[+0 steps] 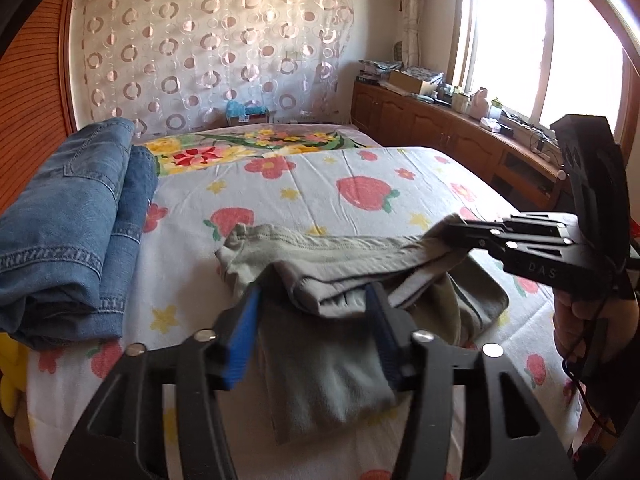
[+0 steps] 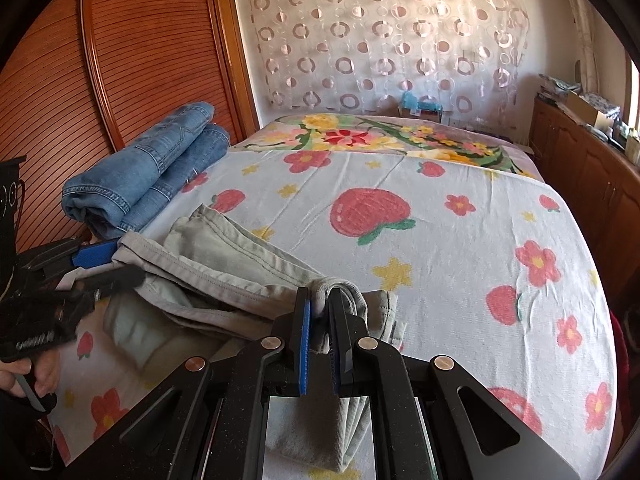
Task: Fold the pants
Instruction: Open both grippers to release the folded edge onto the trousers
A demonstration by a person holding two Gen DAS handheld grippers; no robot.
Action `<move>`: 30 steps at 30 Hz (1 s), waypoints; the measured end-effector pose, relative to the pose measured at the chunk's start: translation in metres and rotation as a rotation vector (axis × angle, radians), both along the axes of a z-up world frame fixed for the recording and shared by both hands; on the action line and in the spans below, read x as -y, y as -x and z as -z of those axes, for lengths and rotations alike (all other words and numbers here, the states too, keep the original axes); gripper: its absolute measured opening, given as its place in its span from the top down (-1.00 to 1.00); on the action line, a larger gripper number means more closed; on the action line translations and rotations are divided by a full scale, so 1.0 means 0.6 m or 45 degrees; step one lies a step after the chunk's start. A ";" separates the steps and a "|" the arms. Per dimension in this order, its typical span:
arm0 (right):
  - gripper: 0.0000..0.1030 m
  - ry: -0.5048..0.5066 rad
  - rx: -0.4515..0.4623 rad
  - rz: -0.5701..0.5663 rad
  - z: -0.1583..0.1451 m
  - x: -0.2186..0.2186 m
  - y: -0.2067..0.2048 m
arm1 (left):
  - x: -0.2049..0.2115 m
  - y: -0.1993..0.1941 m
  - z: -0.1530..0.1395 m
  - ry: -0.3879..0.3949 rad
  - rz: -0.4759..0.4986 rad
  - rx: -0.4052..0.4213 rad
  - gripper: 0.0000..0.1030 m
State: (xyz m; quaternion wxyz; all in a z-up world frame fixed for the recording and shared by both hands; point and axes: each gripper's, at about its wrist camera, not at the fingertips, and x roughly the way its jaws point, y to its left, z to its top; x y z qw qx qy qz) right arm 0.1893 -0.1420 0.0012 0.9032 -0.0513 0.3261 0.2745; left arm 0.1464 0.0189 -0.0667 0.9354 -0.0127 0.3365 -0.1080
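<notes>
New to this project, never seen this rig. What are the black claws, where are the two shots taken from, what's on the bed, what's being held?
There is no robot: a person holds a hand-operated two-finger gripper in each hand, each with a fisheye camera looking along its fingers. One picture comes from the left gripper, the other from the right gripper; each also shows the other gripper from the side. They work over a bed with a strawberry-print sheet. On it lie grey pants, partly folded, and folded blue jeans at the left. The right gripper is shut on a bunch of the grey pants. The left gripper's jaws stand open with the cloth between them, not pinched.
</notes>
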 end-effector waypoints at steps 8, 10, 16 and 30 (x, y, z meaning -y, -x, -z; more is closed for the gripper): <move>0.79 0.013 0.035 -0.005 -0.008 0.000 0.010 | -0.006 0.016 0.020 -0.004 0.004 -0.044 -0.46; 0.66 0.021 0.052 0.004 -0.012 0.003 0.013 | -0.008 0.015 0.029 -0.022 -0.012 -0.069 -0.46; 0.19 0.018 0.075 -0.017 -0.022 0.021 0.026 | -0.018 -0.001 0.039 -0.033 -0.047 -0.123 -0.46; -0.02 0.147 0.022 -0.133 -0.015 0.027 0.023 | -0.043 -0.059 0.026 -0.076 -0.040 -0.133 -0.46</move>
